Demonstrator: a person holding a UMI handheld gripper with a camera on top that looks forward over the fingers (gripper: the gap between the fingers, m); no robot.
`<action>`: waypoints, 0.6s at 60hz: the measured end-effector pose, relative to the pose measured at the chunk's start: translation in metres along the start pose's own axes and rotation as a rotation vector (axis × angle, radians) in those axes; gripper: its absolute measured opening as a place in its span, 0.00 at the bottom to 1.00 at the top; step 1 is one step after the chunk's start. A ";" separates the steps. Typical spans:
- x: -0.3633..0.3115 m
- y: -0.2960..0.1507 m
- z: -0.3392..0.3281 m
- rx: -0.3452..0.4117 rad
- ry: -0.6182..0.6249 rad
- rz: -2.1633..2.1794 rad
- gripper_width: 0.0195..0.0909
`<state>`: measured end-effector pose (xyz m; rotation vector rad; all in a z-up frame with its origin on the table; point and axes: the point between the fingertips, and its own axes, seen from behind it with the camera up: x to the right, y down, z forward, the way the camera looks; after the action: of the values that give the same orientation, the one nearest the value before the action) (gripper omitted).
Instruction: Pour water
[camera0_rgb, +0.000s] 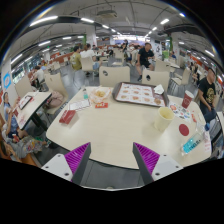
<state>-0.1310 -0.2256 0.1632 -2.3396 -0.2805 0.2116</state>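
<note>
**Water bottle waits at the table's edge**

Water for pouring seems to sit in the clear bottle (190, 144) with a blue label, lying or leaning at the far right edge of the pale table (120, 130), well ahead and right of the fingers. Beyond stand chairs (114, 73) and seated people (146, 55) (a busy hall). On the table: a tray (137, 94) at the far side, a yellow-green cup (164, 115) near the bottle, a red lid (183, 129) just beside it. The gripper (112, 160) hangs above the near edge, its jaws spread wide with nothing between the magenta pads (75, 156).
</note>
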 end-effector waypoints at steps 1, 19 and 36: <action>0.002 0.000 0.000 -0.001 0.004 0.004 0.92; 0.118 0.041 -0.011 0.009 0.078 0.066 0.93; 0.298 0.099 -0.016 0.056 0.275 0.163 0.92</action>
<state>0.1731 -0.2257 0.0838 -2.3027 0.0501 -0.0254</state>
